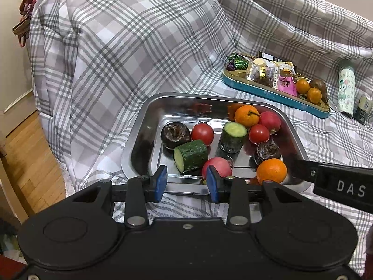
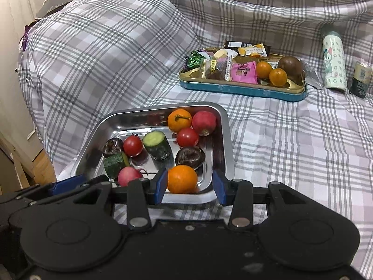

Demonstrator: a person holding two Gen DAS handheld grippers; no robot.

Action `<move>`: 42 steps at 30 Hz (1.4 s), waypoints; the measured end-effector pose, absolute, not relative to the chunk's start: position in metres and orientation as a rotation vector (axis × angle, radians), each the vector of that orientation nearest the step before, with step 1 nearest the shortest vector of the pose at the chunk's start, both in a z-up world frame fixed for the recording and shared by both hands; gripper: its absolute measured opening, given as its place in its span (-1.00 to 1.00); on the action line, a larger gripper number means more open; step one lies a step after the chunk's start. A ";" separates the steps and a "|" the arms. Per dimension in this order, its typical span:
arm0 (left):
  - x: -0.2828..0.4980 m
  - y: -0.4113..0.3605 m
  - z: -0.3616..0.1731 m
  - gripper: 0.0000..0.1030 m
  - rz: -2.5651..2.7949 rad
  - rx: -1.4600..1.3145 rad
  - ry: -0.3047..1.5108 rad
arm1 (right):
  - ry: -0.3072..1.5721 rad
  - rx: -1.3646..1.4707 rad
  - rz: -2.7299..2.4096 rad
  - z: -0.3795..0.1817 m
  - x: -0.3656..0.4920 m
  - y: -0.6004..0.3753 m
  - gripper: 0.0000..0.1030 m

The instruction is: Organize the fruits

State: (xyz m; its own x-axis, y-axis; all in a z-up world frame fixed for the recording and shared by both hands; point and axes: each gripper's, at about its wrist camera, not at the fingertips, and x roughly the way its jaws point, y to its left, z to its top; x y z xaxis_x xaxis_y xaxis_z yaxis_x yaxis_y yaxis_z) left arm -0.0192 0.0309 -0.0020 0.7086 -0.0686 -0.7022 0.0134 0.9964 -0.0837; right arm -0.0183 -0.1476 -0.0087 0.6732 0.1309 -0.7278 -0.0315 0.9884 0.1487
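A steel tray (image 1: 144,121) on the plaid bedspread holds two oranges, two tomatoes, two cucumber pieces, two dark round fruits and two pink-red fruits. My left gripper (image 1: 186,182) hovers open over the tray's near rim with nothing between its blue pads; a pink fruit (image 1: 216,166) lies just past the right pad. My right gripper (image 2: 190,186) is open at the tray's (image 2: 223,140) near right corner. The near orange (image 2: 181,178) lies between its pads, close to the left one and apart from the right one. The right gripper's finger (image 1: 338,184) shows at the right edge.
A blue tin tray (image 2: 242,89) farther back holds wrapped snacks, two small oranges (image 2: 278,77) and a brown fruit (image 2: 289,66). A printed bottle (image 2: 333,63) and a small jar (image 2: 360,79) stand to its right. A plaid-covered pillow rises behind; wooden floor lies left.
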 end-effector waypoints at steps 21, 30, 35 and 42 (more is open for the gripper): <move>-0.016 0.036 -0.009 -0.13 -0.035 -0.104 0.798 | 0.839 0.122 0.050 -0.016 -0.022 -0.143 -0.13; -0.018 0.034 -0.008 -0.13 -0.028 -0.100 0.787 | 0.836 0.123 0.053 -0.014 -0.023 -0.146 -0.13; -0.019 0.034 -0.007 -0.13 -0.029 -0.103 0.779 | 0.831 0.117 0.057 -0.013 -0.024 -0.146 -0.13; -0.020 0.033 -0.007 -0.13 -0.026 -0.102 0.771 | 0.832 0.117 0.059 -0.013 -0.024 -0.146 -0.13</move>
State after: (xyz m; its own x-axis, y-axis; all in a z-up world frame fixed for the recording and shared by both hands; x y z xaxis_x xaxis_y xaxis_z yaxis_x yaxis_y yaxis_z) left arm -0.0200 0.0335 -0.0072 0.7171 -0.0607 -0.6943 -0.0143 0.9947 -0.1018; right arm -0.0242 -0.1461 -0.0131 0.6726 0.0979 -0.7335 -0.0060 0.9919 0.1268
